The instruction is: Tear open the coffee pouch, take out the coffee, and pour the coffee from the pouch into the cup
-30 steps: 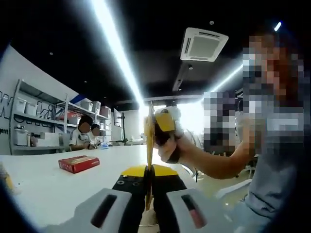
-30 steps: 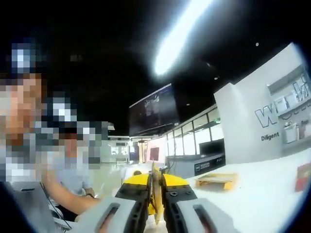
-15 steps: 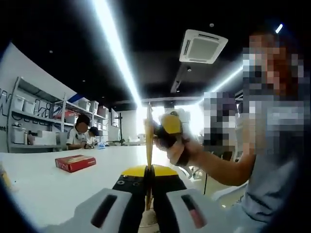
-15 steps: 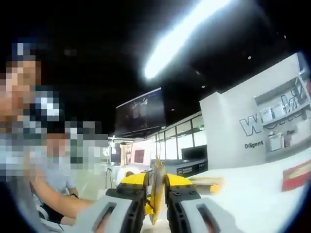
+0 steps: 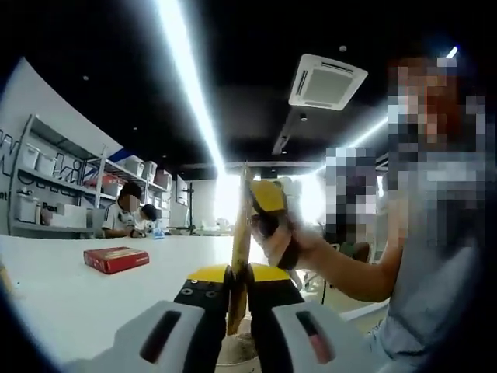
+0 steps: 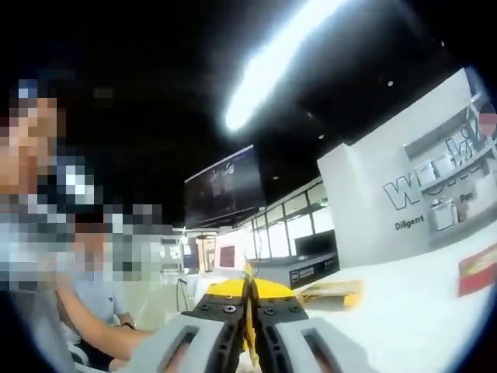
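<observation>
coffee pouch (image 5: 239, 256) stood edge-on, held up above the white desk (image 5: 70, 295); we saw it clamped in the left hand-held gripper (image 5: 238, 273) with jaws closed on its lower edge. the right hand-held gripper (image 5: 265, 208), in a person's hand (image 5: 283, 242), pinched its upper part. in the right gripper view the right hand-held gripper (image 6: 248, 289) was closed on the coffee pouch (image 6: 249, 326). a cup rim (image 5: 237, 356) sat below the left jaws. a red box (image 5: 115, 259) lay on the desk, well apart.
</observation>
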